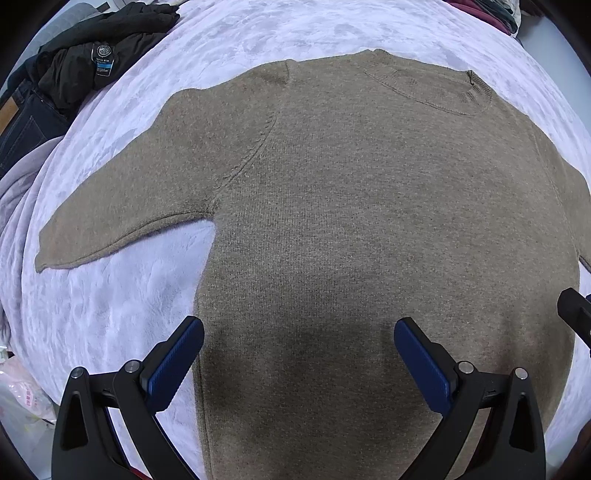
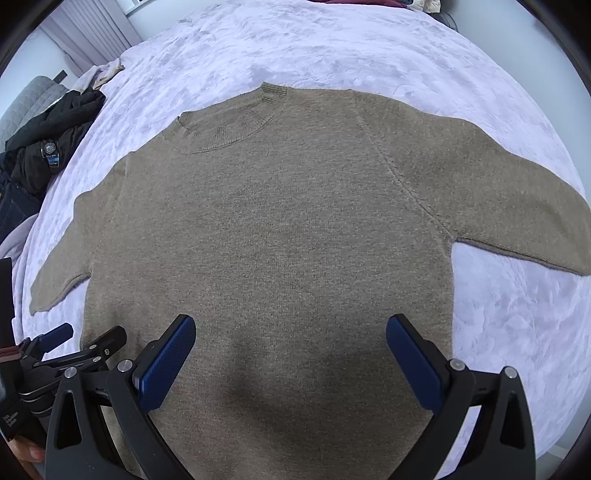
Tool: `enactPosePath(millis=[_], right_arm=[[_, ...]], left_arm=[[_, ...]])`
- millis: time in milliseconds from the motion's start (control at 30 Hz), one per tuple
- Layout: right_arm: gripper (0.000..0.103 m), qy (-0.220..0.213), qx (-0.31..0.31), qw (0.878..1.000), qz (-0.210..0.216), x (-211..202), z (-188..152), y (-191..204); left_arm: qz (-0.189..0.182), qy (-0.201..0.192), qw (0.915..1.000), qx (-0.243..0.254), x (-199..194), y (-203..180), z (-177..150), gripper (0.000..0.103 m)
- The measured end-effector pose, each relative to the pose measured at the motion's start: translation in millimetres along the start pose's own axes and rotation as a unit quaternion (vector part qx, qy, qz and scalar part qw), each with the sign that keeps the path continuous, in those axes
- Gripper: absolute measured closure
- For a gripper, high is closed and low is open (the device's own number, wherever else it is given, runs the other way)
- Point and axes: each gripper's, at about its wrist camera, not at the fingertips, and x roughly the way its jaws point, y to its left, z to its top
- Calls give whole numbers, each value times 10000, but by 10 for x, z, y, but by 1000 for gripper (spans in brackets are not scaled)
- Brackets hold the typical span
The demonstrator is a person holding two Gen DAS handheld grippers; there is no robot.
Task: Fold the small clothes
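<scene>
**On the bed: brown sweater flat, both claws released**

Over the lavender blanket [image 1: 110,295] the brown knit sweater [image 1: 351,221] lies spread flat, sleeves out. Left gripper [image 1: 299,354] and right gripper [image 2: 291,350] hover above its lower part, jaws wide apart, grasping nothing.

My work lies on a fluffy lilac blanket [image 1: 110,302] spread over the bed. At its far left edge I see a heap of black clothing [image 1: 99,48] with a round badge and a blue tag [image 1: 103,68] on it, touching dark jeans [image 1: 26,125] just beside it. A pink-printed plastic bag [image 1: 22,398] sits low on my left. Grey curtains [image 2: 96,33] hang beyond the bed, and maroon cloth [image 1: 476,11] lies at the far edge.
</scene>
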Motion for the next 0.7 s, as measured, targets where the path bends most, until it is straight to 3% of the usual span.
enactPosePath(millis=[700], right_arm=[[0,3,-46,10000,-49,9,21,75]], left_arm=[[-90,-58,9999,-10,-16,90,-20,0]])
